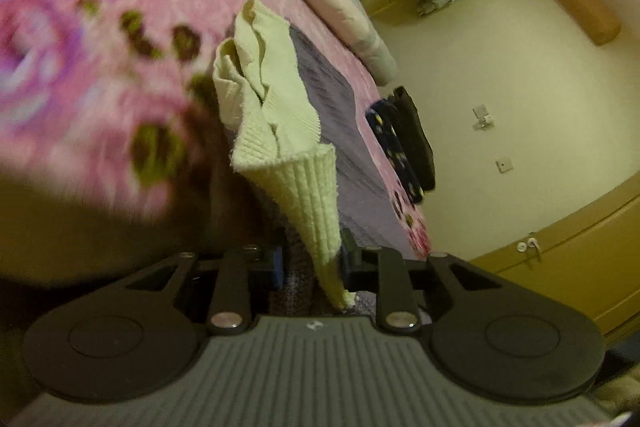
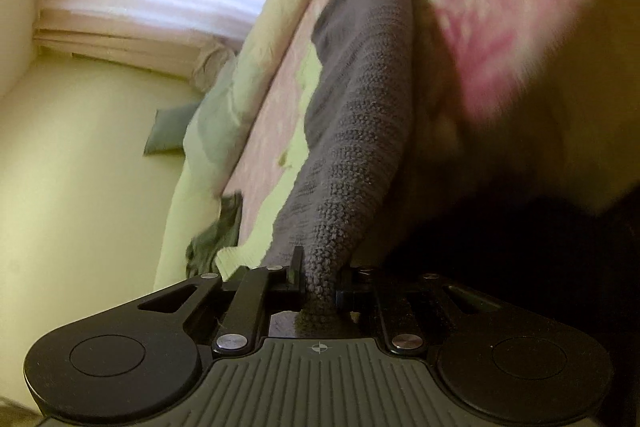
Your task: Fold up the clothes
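Left gripper (image 1: pixel 312 267) is clamped on the ribbed cuff end of a pale yellow knitted garment (image 1: pixel 276 107), which stretches straight away from the jaws, bunching at its far end above the pink floral bedspread (image 1: pixel 100 47). Right gripper (image 2: pixel 320 287) is pinched shut on a grey chunky-knit garment (image 2: pixel 360 107), and that too runs long and taut straight ahead, its far end resting on the bed. In the left view the grey knit lies just beside and under the yellow one. Both pieces point lengthwise away from their grippers, so any fold would bring the held ends forward along that axis, I'd judge.
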Demonstrator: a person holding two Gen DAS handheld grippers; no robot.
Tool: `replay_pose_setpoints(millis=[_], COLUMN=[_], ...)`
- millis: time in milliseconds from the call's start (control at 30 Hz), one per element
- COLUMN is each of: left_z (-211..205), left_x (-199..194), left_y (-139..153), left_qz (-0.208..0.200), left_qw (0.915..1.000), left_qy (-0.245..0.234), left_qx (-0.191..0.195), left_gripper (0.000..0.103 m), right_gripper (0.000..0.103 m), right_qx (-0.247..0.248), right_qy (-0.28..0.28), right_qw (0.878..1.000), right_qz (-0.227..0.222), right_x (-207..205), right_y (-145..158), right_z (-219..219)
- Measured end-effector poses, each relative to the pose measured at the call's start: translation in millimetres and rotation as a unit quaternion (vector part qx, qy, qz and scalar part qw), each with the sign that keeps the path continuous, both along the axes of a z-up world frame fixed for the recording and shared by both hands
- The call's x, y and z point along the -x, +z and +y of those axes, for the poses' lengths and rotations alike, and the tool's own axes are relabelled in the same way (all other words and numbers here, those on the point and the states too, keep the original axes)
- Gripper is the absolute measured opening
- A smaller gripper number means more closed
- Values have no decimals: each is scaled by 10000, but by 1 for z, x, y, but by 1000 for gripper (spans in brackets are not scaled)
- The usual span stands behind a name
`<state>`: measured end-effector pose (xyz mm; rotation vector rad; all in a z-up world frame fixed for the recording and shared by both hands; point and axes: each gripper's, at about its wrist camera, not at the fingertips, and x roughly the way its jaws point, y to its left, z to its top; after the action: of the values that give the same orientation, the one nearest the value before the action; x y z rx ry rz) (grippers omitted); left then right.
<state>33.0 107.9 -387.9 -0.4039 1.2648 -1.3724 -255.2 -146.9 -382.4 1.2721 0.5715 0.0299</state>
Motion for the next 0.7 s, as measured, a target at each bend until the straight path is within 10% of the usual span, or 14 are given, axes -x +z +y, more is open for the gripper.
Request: replay_pose_setpoints(millis=[233, 500, 700], left_z=[7, -80, -174], left_x=[-3, -72, -140], left_y=[19, 62, 31], left_qz=[382, 1294, 2068], left_qw=[9990, 9888, 9755], left_qy=[145, 301, 741], left_qx=[185, 683, 75], left_gripper=[22, 26, 31], right_gripper=[11, 18, 18], right_qx=[-357, -953, -1840], right_qy=[-51, -165, -1213], right_qw=[9993, 9940, 9754], right_qz=[88, -514, -84], right_x=[16, -49, -115], right_y=[10, 70, 36], right_z=[-2, -70, -138])
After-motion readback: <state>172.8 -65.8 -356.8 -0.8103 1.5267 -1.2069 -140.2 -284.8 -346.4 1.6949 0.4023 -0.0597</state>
